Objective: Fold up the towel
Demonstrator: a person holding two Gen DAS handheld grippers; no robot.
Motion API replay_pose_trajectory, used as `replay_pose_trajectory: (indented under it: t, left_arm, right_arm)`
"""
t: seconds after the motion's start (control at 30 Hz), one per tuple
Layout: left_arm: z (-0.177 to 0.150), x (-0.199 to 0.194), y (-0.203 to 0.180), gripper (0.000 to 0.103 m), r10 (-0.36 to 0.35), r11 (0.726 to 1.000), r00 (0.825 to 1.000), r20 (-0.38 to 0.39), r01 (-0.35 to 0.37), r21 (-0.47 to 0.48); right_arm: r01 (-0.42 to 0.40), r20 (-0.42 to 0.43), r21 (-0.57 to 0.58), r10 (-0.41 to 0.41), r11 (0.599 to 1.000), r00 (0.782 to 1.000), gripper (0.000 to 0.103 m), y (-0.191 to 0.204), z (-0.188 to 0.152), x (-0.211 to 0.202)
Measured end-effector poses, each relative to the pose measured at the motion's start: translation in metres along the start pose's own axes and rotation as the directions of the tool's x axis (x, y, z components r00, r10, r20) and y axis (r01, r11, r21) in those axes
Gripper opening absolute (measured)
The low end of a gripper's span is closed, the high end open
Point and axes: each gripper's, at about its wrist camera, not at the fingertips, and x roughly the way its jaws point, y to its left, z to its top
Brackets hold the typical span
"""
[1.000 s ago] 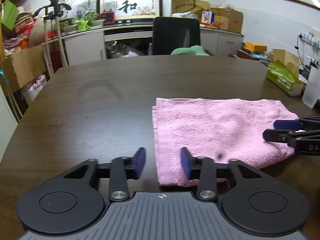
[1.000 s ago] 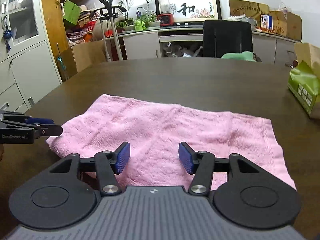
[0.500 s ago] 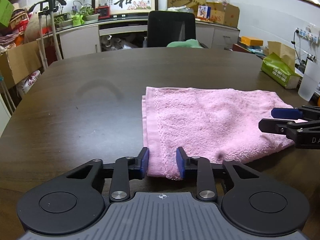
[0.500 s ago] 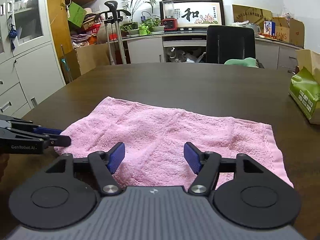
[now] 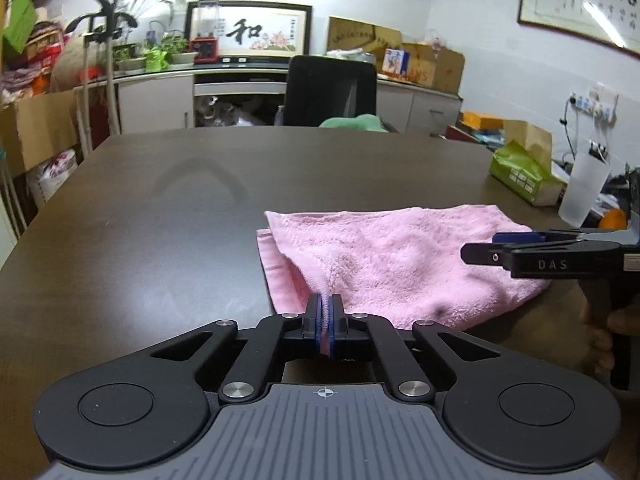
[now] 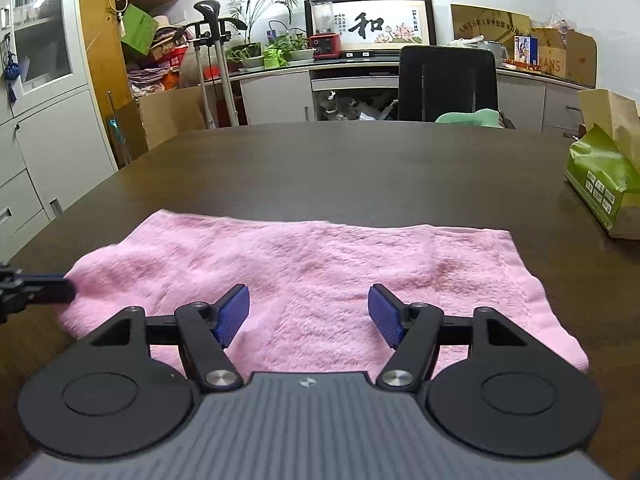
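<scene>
A pink towel (image 5: 392,264), folded over, lies on the dark wooden table (image 5: 168,208). My left gripper (image 5: 325,312) is shut on the towel's near left corner, and the top layer is pulled up into a ridge toward the jaws. My right gripper (image 6: 308,314) is open, its blue pads (image 6: 230,314) low over the towel's (image 6: 320,264) near edge with nothing between them. The right gripper also shows side-on in the left wrist view (image 5: 560,252), over the towel's right end. The left gripper's tip shows at the left edge of the right wrist view (image 6: 36,288).
A green tissue pack (image 6: 600,184) sits at the table's right side, with a frosted plastic cup (image 5: 582,190) beside it. A black office chair (image 5: 332,92) stands at the far edge. Cabinets, boxes and plants line the back wall.
My left gripper has closed on the towel's near left corner and lifted the top layer slightly. My right gripper has opened a little wider over the near edge.
</scene>
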Motion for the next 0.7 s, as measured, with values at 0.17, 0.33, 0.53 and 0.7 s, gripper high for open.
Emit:
replay_pose_trajectory:
  t: [0.17,0.33,0.53,0.7]
  left_arm:
    - [-0.005,-0.006,0.015,0.002,0.023,0.994,0.999,0.032,-0.020,-0.109]
    - [-0.003,-0.009,0.012,0.003,0.080,0.994,0.995,0.051,-0.076,-0.078]
    - [-0.006,-0.004,-0.010,0.003,0.185,0.981,0.983,-0.014,-0.183,0.068]
    - [-0.005,-0.016,-0.025,0.007,0.276,0.948,0.961,0.023,-0.276,0.158]
  right_arm:
    - [-0.007,-0.047,-0.012,0.007,1.000,0.999,0.076,0.000,-0.003,0.012]
    - [-0.032,-0.051,-0.053,0.029,0.998,0.998,0.079,0.004,-0.007,0.014]
    - [-0.063,0.002,0.011,0.063,0.998,0.998,0.079,-0.009,-0.002,0.005]
    - [-0.055,0.091,0.146,0.042,0.988,0.995,0.079,-0.047,0.009,-0.018]
